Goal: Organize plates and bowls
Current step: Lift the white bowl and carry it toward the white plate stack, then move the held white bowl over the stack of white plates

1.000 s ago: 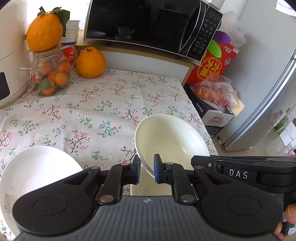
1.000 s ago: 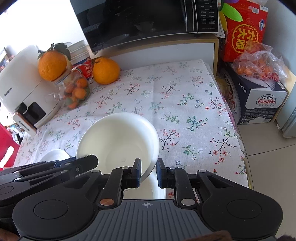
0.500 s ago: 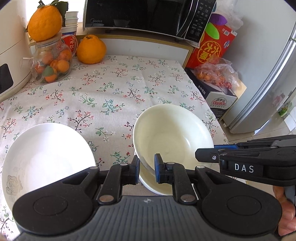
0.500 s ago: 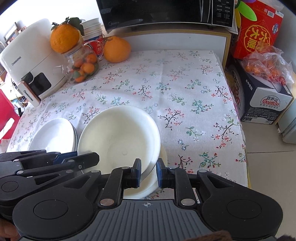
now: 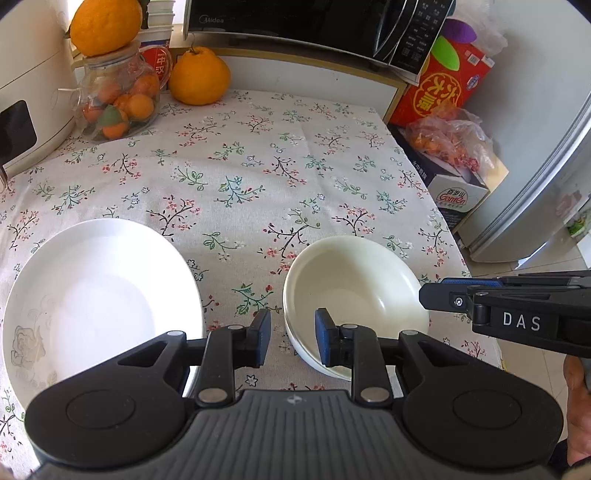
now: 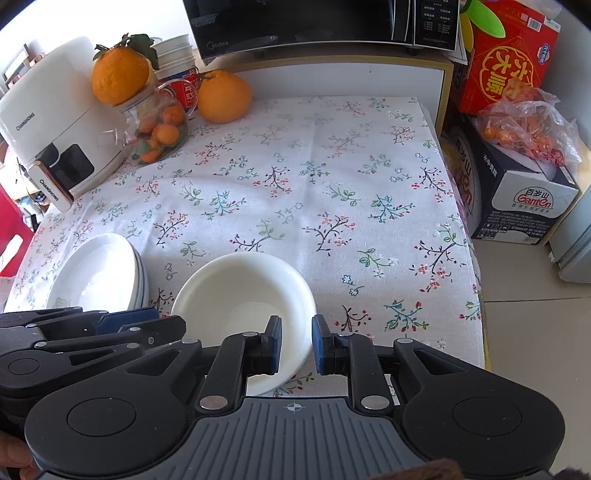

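A stack of cream bowls rests near the table's front right edge; it also shows in the right wrist view. A stack of white plates lies to its left, also in the right wrist view. My left gripper is open, its jaws either side of the bowl's near-left rim without touching it. My right gripper is open over the bowl's near-right rim, holding nothing. The right gripper also shows in the left wrist view, beside the bowl.
A jar of small oranges with a large orange on top, another orange, a white appliance and a microwave stand at the back. Boxes and a fruit bag sit off the right edge.
Both grippers were shut on the top bowl's rim and lowered it onto the bowl beneath. Both have now opened and drawn back, leaving the bowl nested.
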